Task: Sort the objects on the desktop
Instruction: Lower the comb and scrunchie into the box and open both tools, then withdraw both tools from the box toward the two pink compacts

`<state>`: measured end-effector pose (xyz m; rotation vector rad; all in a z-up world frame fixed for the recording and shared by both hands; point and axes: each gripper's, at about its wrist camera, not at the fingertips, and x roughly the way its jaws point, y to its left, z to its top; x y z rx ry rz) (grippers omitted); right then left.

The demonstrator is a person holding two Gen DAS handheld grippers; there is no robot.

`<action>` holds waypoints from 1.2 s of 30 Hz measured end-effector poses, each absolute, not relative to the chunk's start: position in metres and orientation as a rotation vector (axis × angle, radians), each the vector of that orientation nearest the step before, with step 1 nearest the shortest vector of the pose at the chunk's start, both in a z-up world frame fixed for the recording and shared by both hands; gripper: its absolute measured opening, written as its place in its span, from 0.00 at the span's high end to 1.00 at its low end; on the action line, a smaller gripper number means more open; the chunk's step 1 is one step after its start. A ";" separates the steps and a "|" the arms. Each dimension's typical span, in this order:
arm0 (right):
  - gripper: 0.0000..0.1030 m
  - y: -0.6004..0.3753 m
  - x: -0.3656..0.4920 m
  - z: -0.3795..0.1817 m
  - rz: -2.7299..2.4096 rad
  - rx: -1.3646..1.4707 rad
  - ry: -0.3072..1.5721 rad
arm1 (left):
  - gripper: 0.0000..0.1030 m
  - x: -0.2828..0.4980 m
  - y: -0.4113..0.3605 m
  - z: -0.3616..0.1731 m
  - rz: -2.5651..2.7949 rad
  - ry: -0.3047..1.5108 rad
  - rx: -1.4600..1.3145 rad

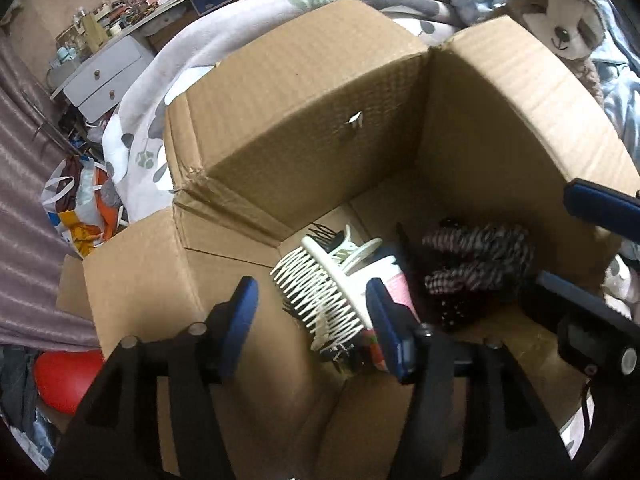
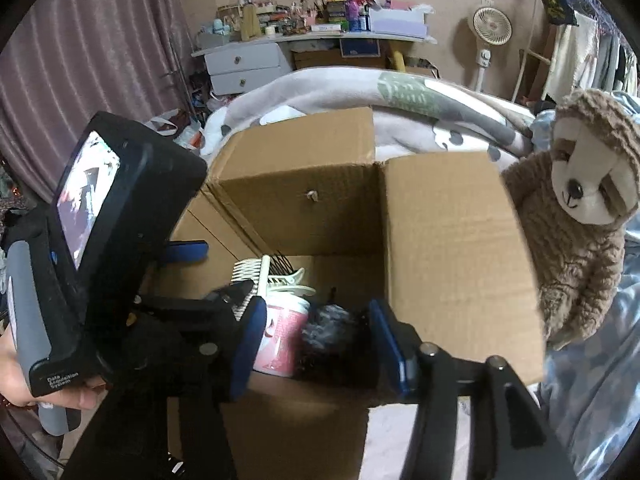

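Note:
An open cardboard box [image 1: 304, 92] stands on the bed. Inside lie a white comb [image 1: 320, 296], a white hair claw [image 1: 356, 252], a pink and white cup [image 1: 396, 284] and checked scrunchies [image 1: 480, 256]. My left gripper [image 1: 312, 292] is open and empty, hanging over the box above the comb. My right gripper [image 2: 316, 320] is open and empty over the box's near edge, above the cup [image 2: 280, 336] and a dark fuzzy scrunchie [image 2: 332, 328]. The right gripper's blue fingers [image 1: 596, 208] show at the right of the left wrist view.
A plush sloth [image 2: 580, 208] sits right of the box on a blue blanket. A grey patterned blanket [image 2: 400, 96] lies behind. A cluttered desk with drawers [image 2: 244, 64], a fan [image 2: 492, 28] and curtains [image 2: 80, 60] stand beyond. A shopping bag [image 1: 80, 208] lies on the floor at left.

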<state>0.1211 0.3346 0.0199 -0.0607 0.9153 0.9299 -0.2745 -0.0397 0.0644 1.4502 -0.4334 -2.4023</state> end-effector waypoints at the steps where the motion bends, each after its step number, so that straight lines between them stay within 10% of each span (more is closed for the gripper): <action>1: 0.46 0.334 0.121 0.023 0.928 -0.062 0.908 | 0.37 -0.273 -0.037 0.066 -2.406 -0.435 1.452; 9: 0.34 0.307 0.100 0.048 0.881 -0.134 0.795 | 0.18 -0.255 -0.016 0.089 -2.445 -0.491 1.393; 36: 0.31 0.218 0.032 0.054 0.852 -0.102 0.779 | 0.17 -0.156 0.054 0.083 -2.436 -0.489 1.397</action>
